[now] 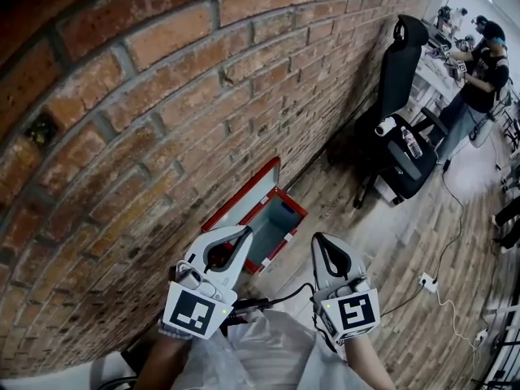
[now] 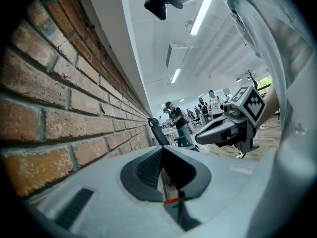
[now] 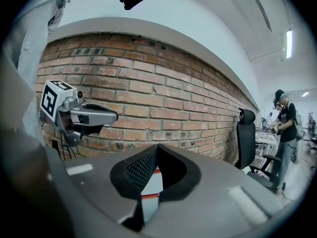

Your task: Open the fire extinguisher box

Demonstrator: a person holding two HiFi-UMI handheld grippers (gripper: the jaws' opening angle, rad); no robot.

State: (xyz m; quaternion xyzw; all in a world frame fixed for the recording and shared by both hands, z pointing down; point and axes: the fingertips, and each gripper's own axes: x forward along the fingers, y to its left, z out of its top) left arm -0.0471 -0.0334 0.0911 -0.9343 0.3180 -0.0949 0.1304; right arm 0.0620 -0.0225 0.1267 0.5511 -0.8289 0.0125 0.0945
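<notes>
Two hand-held grippers low in the head view, the left hand-held gripper (image 1: 242,232) and the right hand-held gripper (image 1: 319,239), each with jaws together and clamped on nothing. Just above their tips, at centre frame, the fire extinguisher box (image 1: 294,208): red, on the floor, hard against the foot of the brick wall (image 1: 162,96). Lid (image 1: 244,197) already raised and tilted back onto the bricks, grey inside (image 1: 275,219) laid bare.

Judged from that, opening as good as done. To finish well: hold both tips clear of the red rim, watch the lid for any lean forward, and, if unsure of its rest, nudge the top edge back toward the wall with a closed tip rather than pinch it. No quick pull away close to the lid.

No surface under the box, only wood-plank floor (image 1: 390,258), with a white power strip (image 1: 426,281) and its cable at lower right. At upper right, a black office chair (image 1: 402,63), a bottle (image 1: 412,142) on something black beside it, and a person (image 1: 479,80) at a desk. Long ceiling lights (image 2: 200,14) in the left gripper view.
</notes>
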